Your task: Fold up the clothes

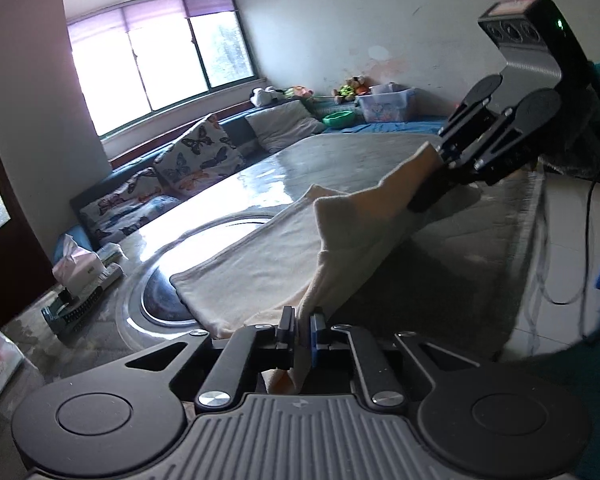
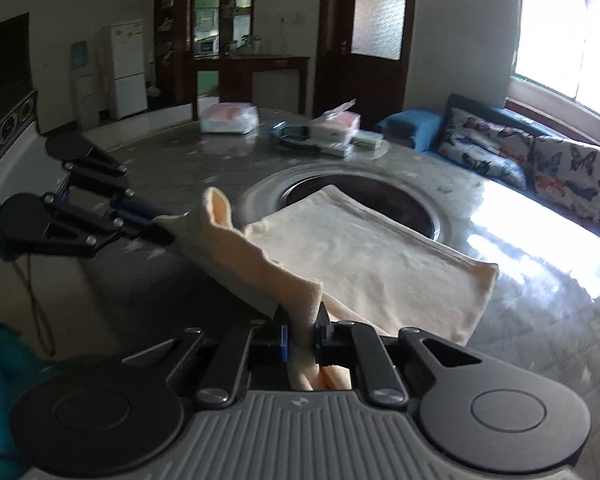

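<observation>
A cream cloth (image 1: 268, 256) (image 2: 364, 256) lies flat on the grey marble table (image 1: 260, 176) (image 2: 520, 320), partly over the round recess in its middle. Its near edge is lifted off the table and stretched between both grippers. My left gripper (image 1: 302, 326) is shut on one corner of that edge; it also shows at the left of the right wrist view (image 2: 160, 226). My right gripper (image 2: 302, 330) is shut on the other corner, with folds of cloth bunched behind its fingers. In the left wrist view the right gripper (image 1: 436, 184) hangs up at the right, holding its end of the cloth.
A round sunken burner (image 1: 164, 300) (image 2: 380, 196) sits mid-table. Tissue packs and boxes (image 2: 332, 128) (image 1: 80, 272) stand at the table's far end. Butterfly cushions (image 1: 196, 160) (image 2: 540, 160) line a bench under the window. A cable (image 1: 580, 280) hangs off the table's edge.
</observation>
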Tool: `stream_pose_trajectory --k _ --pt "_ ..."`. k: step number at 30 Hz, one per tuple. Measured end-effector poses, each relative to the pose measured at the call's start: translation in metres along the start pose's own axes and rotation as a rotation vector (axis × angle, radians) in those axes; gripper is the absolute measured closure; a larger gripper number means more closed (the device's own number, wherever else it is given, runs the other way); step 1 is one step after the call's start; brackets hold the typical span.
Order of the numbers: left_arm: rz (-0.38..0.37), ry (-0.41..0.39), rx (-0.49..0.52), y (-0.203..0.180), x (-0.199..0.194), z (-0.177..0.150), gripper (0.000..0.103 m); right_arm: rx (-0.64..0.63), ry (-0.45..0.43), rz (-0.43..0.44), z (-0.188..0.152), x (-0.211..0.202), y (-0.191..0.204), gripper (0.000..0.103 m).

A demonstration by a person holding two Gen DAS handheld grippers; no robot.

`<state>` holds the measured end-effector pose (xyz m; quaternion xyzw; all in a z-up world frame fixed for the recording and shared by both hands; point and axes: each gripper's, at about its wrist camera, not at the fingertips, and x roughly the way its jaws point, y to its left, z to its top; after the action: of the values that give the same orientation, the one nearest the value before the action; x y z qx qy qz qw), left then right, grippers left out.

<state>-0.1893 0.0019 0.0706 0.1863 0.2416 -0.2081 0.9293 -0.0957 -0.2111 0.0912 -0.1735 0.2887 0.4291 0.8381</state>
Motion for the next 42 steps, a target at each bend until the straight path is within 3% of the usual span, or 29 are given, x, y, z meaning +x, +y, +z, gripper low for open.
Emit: stream_pose_trajectory --k 6,14,22,29,30,32,35,40,42 --pt "-0.011 -0.004 0.006 -0.007 -0.017 -0.001 0.095 -0.014 0.027 0.021 -0.008 -0.018 0.028 0.093" --pt "0.018 -0.056 -0.034 0.017 0.002 0.017 0.095 0.026 0.037 -0.001 0.021 0.005 -0.012 0.093" --pt "0.000 -0.036 -0.123 0.081 0.073 0.050 0.096 0.079 0.068 -0.019 0.055 0.046 -0.070 0.093" --pt "0.012 0.092 -0.238 0.124 0.169 0.049 0.095 0.209 0.155 -0.052 0.060 0.126 -0.132 0.092" --pt "0.016 0.112 -0.255 0.127 0.179 0.046 0.095 0.229 0.154 -0.060 0.055 0.130 -0.136 0.091" --pt "0.030 0.144 -0.281 0.129 0.193 0.040 0.094 0.269 0.154 -0.074 0.046 0.139 -0.143 0.078" --pt "0.048 0.154 -0.295 0.130 0.197 0.034 0.090 0.319 0.118 -0.126 0.039 0.133 -0.148 0.073" --pt "0.123 0.132 -0.332 0.132 0.187 0.039 0.089 0.389 0.042 -0.219 0.030 0.113 -0.153 0.073" --pt "0.130 0.107 -0.369 0.134 0.179 0.045 0.089 0.381 0.017 -0.211 0.031 0.108 -0.145 0.073"
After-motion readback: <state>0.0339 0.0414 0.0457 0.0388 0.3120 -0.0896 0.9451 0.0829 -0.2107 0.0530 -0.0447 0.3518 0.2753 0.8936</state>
